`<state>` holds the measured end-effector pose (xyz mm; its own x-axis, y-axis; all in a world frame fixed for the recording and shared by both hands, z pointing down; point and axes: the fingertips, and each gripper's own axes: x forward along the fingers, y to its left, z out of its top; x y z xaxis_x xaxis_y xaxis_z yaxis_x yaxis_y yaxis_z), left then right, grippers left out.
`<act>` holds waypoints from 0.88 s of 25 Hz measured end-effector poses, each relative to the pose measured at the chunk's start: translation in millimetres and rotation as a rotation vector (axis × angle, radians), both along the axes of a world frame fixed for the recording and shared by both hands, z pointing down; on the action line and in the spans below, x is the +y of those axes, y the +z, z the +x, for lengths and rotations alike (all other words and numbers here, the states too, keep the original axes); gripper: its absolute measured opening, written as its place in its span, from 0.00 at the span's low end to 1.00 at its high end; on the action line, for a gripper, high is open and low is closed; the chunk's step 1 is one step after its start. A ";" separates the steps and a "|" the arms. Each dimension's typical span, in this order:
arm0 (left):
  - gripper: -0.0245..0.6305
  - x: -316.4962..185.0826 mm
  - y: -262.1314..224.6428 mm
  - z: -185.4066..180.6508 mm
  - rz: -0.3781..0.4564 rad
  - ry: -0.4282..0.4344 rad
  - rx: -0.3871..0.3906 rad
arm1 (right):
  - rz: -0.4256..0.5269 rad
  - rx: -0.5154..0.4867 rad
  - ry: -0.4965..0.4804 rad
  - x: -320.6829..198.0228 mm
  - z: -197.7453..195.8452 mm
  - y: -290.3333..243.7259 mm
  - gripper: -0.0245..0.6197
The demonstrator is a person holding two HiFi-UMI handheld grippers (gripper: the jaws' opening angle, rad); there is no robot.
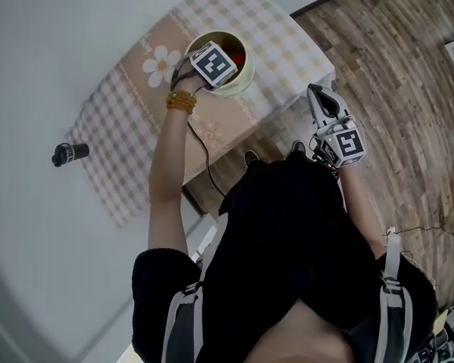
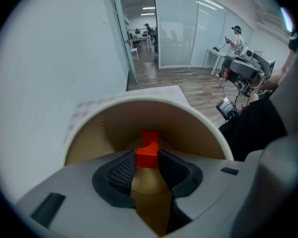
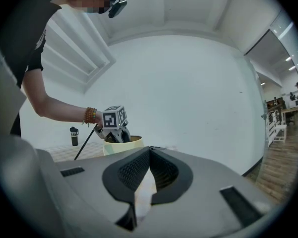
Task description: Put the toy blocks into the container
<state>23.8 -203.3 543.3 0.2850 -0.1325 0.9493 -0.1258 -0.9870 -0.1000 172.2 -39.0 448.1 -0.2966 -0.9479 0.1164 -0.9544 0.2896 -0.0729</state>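
Over cream container (image 2: 139,101), left claw (image 2: 148,155) clenching red, seemingly notched block (image 2: 150,142), right claw (image 3: 149,151) closed.

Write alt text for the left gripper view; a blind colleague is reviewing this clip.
The left gripper pinches a small red block between its grey jaws at the open mouth of a round cream container, pointing down into it. Behind the container are a white wall, a glass partition and a wood floor.
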 end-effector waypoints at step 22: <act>0.25 -26.9 -84.0 -12.3 0.258 -0.119 0.263 | -0.014 -0.008 -0.026 -7.0 1.1 7.8 0.05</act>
